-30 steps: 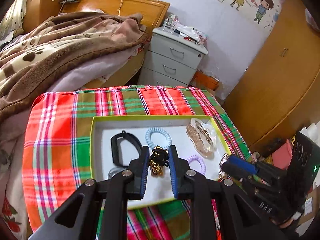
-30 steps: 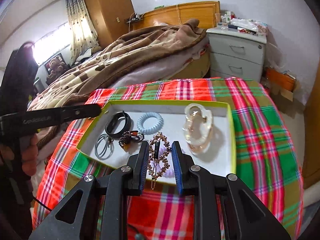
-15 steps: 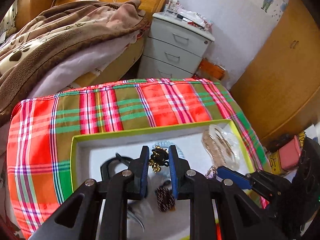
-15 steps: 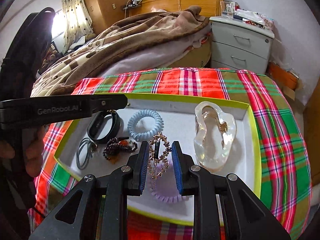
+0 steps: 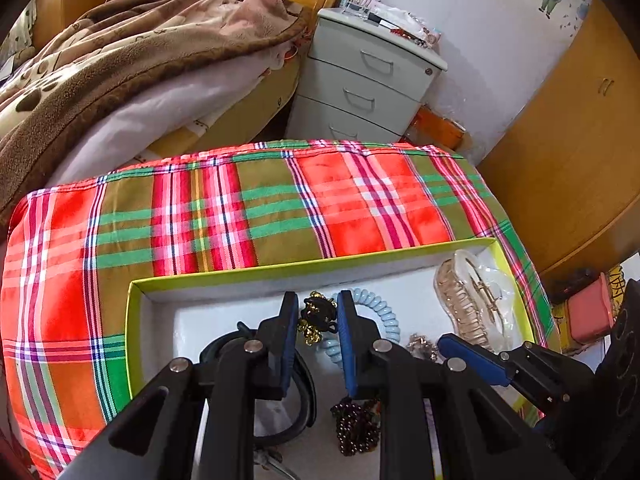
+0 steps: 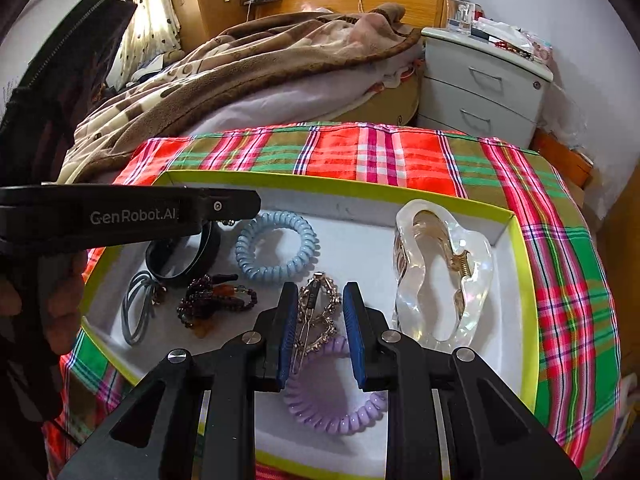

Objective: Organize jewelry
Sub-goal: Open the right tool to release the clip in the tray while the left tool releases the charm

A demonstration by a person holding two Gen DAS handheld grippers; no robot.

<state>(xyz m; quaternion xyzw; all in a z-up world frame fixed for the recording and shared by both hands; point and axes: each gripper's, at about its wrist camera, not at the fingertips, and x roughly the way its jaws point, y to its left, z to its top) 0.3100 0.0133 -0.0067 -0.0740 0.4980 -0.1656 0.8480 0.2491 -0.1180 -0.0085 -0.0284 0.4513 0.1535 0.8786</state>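
Left hand-held gripper (image 5: pixel 318 316), pinching a black-and-gold hair tie (image 5: pixel 317 317), has moved over the tray (image 5: pixel 134 332) toward its 11 o'clock corner; right hand-held gripper (image 6: pixel 320 322) still clasps the rhinestone hair clip (image 6: pixel 316 312) above the purple coil tie (image 6: pixel 336 404). Placement looks imminent.

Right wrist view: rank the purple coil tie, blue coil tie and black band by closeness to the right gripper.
1. purple coil tie: directly under the right gripper.
2. blue coil tie: beyond the tips, slightly left.
3. black band: farthest, far left of the tray.
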